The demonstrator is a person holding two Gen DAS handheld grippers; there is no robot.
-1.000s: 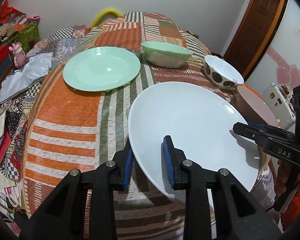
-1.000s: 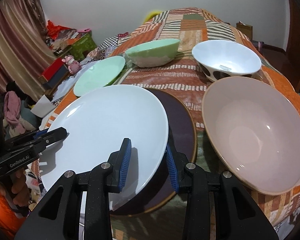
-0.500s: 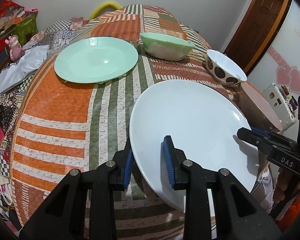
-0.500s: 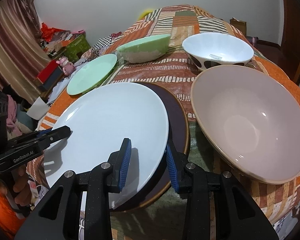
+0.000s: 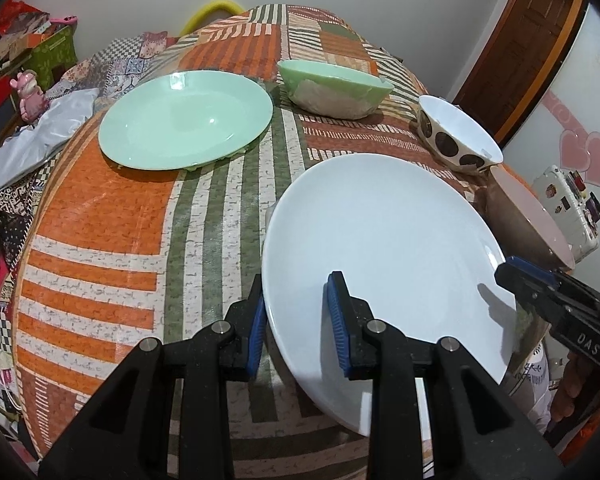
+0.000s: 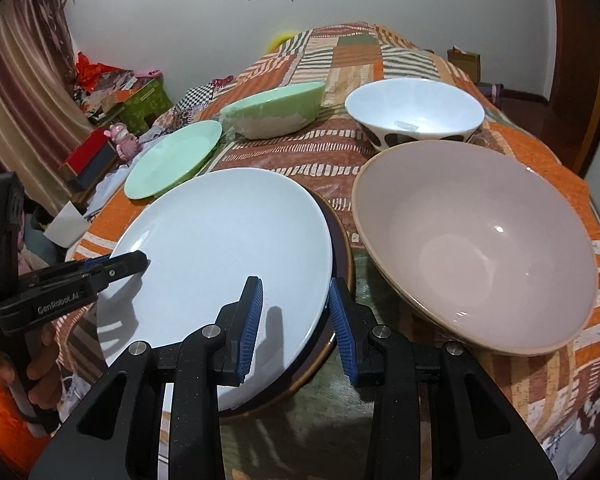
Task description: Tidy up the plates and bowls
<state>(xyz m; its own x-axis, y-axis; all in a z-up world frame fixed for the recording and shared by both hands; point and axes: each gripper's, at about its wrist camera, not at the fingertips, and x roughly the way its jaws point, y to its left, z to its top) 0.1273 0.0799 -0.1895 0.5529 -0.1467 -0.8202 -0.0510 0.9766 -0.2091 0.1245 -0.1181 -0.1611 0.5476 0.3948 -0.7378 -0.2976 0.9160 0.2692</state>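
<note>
Both hand-held grippers [image 5: 296, 320] [image 6: 296, 320] straddling opposite rims of round white ceramic plate [image 5: 380, 248], jaws apart | supported two-sided for level carrying | lower centre of frame

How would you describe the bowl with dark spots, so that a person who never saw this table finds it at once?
Start at the patchwork tablecloth and look to its far side, behind the big pinkish bowl. Two bowls stand there side by side: the green bowl and, to its right, the spotted bowl. Only the spotted bowl is white inside with large dark dots around its outer wall.
</note>
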